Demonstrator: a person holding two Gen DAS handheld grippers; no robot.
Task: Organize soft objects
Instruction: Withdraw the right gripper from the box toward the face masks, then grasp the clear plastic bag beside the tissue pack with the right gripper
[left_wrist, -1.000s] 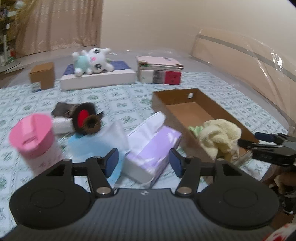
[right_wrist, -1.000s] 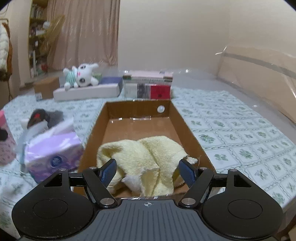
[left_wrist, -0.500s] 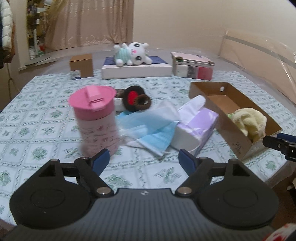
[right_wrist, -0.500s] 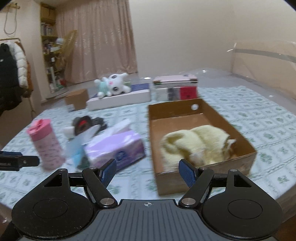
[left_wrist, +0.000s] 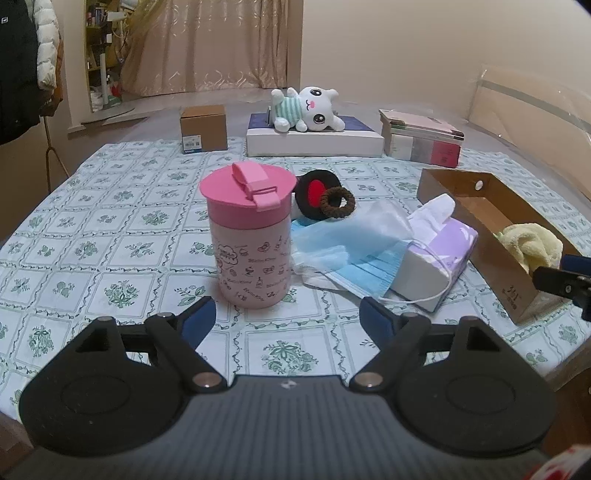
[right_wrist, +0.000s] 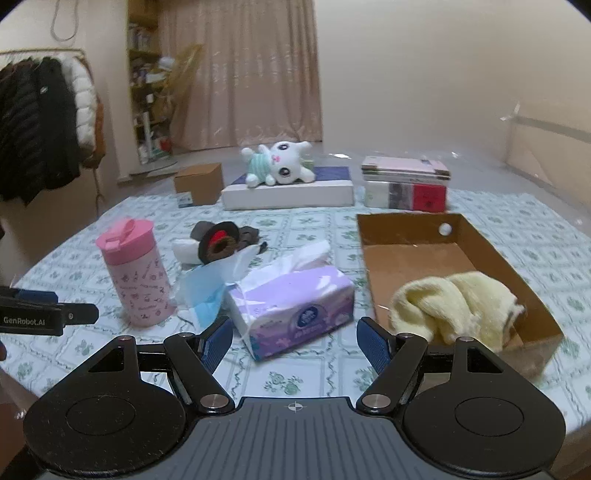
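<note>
Floral tablecloth (left_wrist: 110, 236) spread wide under everything. Open cardboard box (right_wrist: 480, 251) at the right, holding a crumpled yellow towel (right_wrist: 454, 306) at its near end. White flat box (left_wrist: 314, 142) at the far edge, with a white plush toy (left_wrist: 310, 109) lying on top; stack of books (left_wrist: 421, 138) to its right, small brown carton (left_wrist: 203, 127) to its left. Purple tissue pack (right_wrist: 291, 302) lying just left of the cardboard box, a sheet sticking out of its top. Pink tumbler (left_wrist: 247, 236) standing upright, left of the tissue pack. Blue face masks (left_wrist: 351, 247) piled between tumbler and tissue pack, one ear loop draped over the pack. Black-and-red pouch (left_wrist: 314, 194) behind the masks, brown hair scrunchie (left_wrist: 337, 201) resting against it. Left gripper (left_wrist: 288, 319) low over the near cloth, fingers spread apart, holding nothing. Right gripper (right_wrist: 294, 341) likewise spread wide and empty, near the tissue pack.
</note>
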